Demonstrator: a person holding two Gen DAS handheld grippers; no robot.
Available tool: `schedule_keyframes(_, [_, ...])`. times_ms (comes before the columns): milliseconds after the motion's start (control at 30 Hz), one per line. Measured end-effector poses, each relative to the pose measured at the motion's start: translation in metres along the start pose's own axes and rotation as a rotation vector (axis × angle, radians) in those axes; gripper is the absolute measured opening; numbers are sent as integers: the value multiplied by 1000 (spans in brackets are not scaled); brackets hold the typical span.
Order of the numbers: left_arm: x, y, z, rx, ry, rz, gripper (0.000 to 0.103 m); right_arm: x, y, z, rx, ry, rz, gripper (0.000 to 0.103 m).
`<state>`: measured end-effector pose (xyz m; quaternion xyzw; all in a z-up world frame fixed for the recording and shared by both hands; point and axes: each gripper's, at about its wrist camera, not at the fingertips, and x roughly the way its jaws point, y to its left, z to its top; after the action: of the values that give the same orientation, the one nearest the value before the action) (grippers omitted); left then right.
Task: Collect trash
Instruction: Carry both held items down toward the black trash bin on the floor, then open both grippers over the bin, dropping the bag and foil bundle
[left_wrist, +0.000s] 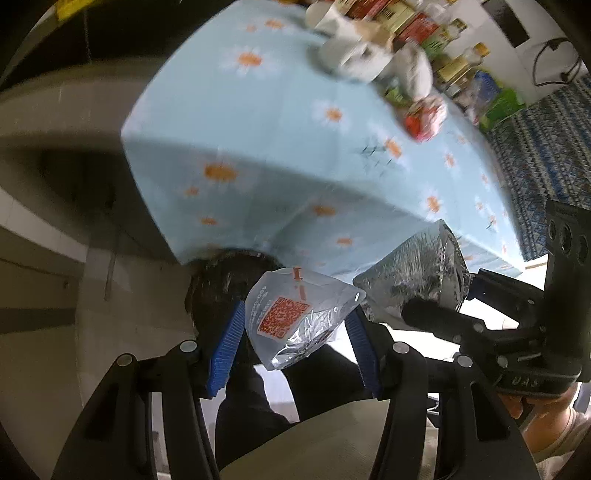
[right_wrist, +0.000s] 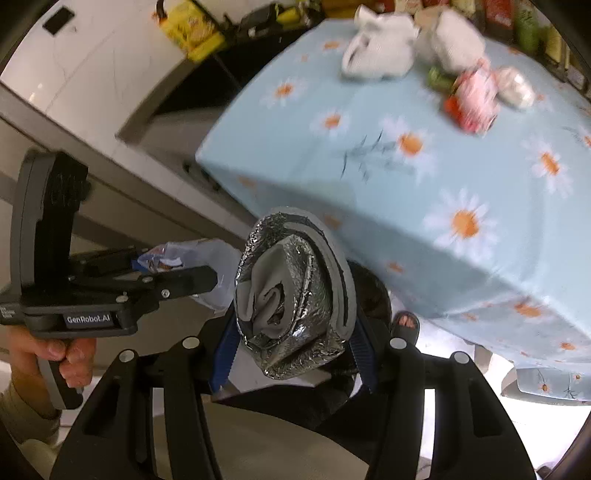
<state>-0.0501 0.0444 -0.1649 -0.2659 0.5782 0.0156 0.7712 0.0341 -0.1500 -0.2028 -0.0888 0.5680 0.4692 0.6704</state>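
Left wrist | jaws clench crinkly clear wrapper (left_wrist: 295, 317) | right jaws clench rolled foil pouch (right_wrist: 291, 295)

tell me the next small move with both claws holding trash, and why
Probably lower both over the dark bin beside the table, then open. The left claw grips a clear plastic wrapper, the right claw a rolled foil-lined wrapper, and the bin sits just beyond them.

A table (right_wrist: 424, 229) under a pale blue daisy cloth carries blurred, perhaps crumpled white wrappers (right_wrist: 380, 48) at twelve o'clock and a red-pink packet (right_wrist: 472, 103) at one o'clock.
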Motion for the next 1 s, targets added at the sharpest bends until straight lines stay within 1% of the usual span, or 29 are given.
schedule_keyframes(67, [13,7,-6,-16,31,4,54,14,-1,-6,4,35,1,54])
schedule_keyframes(200, [35,22,-14,-46,77,10,54,36,-6,-10,15,75,0,54])
schedule_keyframes(300, [49,32,-16,-70,95,5,54,57,-8,-15,30,108,4,54])
schedule_keyframes(500, [77,44,-18,-102,137,9,54,87,-17,-19,49,149,6,55])
schedule_keyframes(600, [88,49,-19,-121,150,6,54,96,-17,-20,59,160,9,55])
schedule_keyframes(667, [91,51,-20,-137,144,-10,54,100,-19,-20,65,164,13,55])
schedule_keyframes(867, [98,49,-20,-136,148,-2,54,101,-31,-21,62,169,21,55])
schedule_keyframes(933, [98,49,-19,-143,149,0,55,101,-30,-20,73,167,37,57])
schedule_keyframes(1000, [98,51,-18,-168,152,-3,64,101,-33,-22,96,164,43,61])
